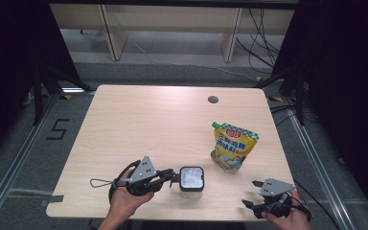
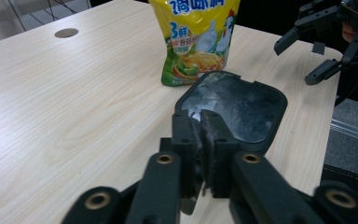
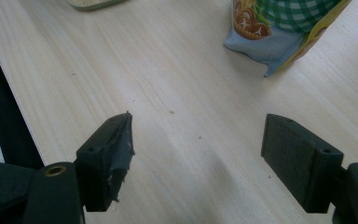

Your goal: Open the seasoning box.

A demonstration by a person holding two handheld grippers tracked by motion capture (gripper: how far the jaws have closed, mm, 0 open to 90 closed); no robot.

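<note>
High view: on the left, the left gripper has its jaws clamped on the black rim of the container lid, which sits on a clear square container near the table's front edge. In the left gripper view the pads pinch that rim edge at its near corner. Lifting it cleanly probably calls for a straight upward pull, keeping the lid level so the container beneath does not tip. To the right stands the yellow seasoning pouch, apart from the container. Farthest right, the right gripper hovers with jaws wide apart, holding nothing.
</note>
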